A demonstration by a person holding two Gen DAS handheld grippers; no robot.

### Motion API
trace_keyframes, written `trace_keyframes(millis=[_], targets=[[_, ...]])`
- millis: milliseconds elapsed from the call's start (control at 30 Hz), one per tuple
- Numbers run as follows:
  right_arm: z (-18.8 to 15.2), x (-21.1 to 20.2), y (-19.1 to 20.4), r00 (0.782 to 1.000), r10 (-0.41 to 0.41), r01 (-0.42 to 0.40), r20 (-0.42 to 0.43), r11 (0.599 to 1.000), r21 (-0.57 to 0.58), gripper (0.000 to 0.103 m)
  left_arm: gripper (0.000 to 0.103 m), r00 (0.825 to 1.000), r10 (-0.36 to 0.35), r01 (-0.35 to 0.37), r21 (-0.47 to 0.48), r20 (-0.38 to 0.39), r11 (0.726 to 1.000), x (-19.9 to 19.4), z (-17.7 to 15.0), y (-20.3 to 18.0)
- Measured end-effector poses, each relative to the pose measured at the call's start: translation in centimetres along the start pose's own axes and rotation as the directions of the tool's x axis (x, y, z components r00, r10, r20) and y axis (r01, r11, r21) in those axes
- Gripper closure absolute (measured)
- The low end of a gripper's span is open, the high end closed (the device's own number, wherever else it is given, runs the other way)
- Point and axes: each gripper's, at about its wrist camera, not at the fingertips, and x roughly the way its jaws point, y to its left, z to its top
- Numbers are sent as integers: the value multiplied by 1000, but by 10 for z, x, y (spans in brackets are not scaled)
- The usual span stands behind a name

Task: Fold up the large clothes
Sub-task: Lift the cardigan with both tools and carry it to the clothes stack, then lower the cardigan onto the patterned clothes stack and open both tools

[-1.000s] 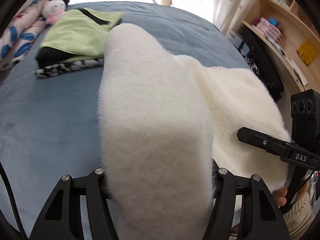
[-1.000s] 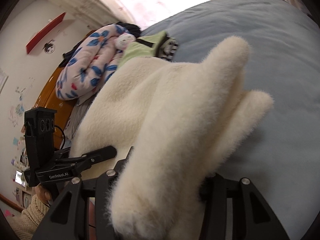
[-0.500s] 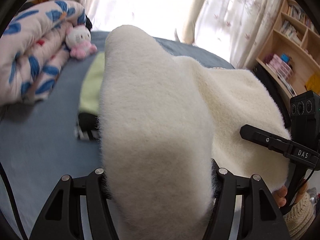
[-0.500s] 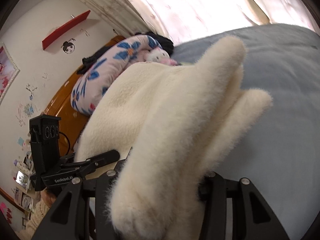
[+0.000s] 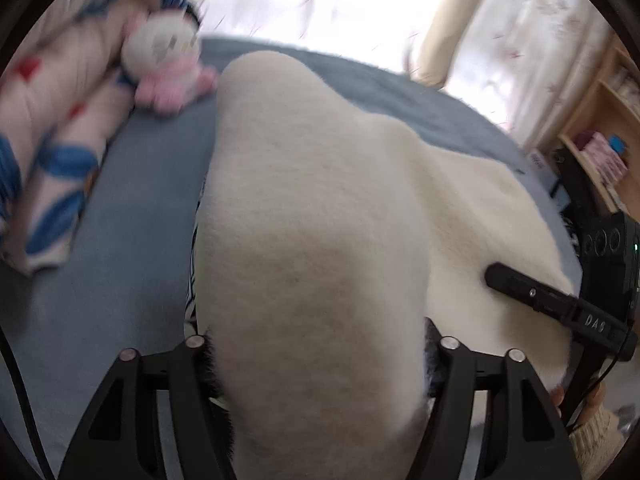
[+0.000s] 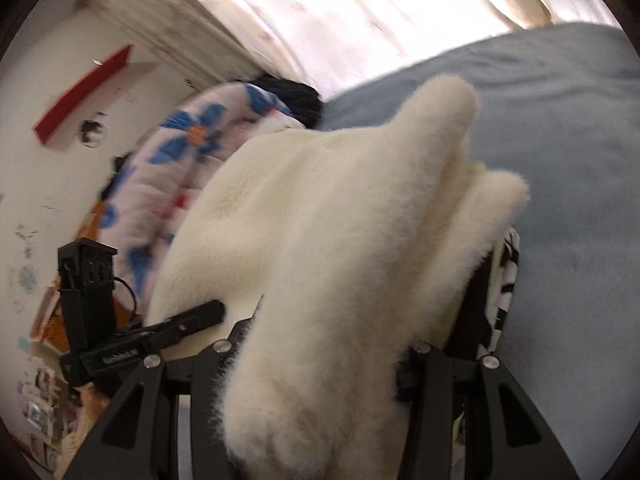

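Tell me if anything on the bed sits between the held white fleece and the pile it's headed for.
Nothing visible does. The white fleece already hangs over the black-and-white striped clothes on the blue bedspread. The plush toy and floral quilt lie off to the side.

A cream fleece garment [image 5: 312,240], a blue bedcover [image 5: 132,216] and a blue-flowered pink quilt [image 6: 192,152] are seen.

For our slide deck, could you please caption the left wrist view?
Left gripper, jaws opening, carries a folded cream fleece garment over the blue bed.
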Motion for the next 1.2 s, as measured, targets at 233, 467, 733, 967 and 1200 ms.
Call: trace_keyframes(millis=[233,467,733,967,1200], targets=[[-8,11,-14,1000,8,-9,-24,999,-47,50,15,995,-73,73,6,67,997,15,-14,19],[-6,-19,-3,990,-121,116,-78,991,-69,37,14,992,54,-59,42,116,997,-11,-17,9],[-9,-95,32,954,-269,289,133,943,-164,37,60,955,161,-173,28,248,984,-75,-21,-21],[-18,-70,70,951,-282,306,126,917,-257,61,84,956,197,-209,32,217,977,-57,-11,-40],[-28,-40,39,911,-404,411,82,872,-265,68,85,937,294,-315,89,188,945,-39,-21,-41]])
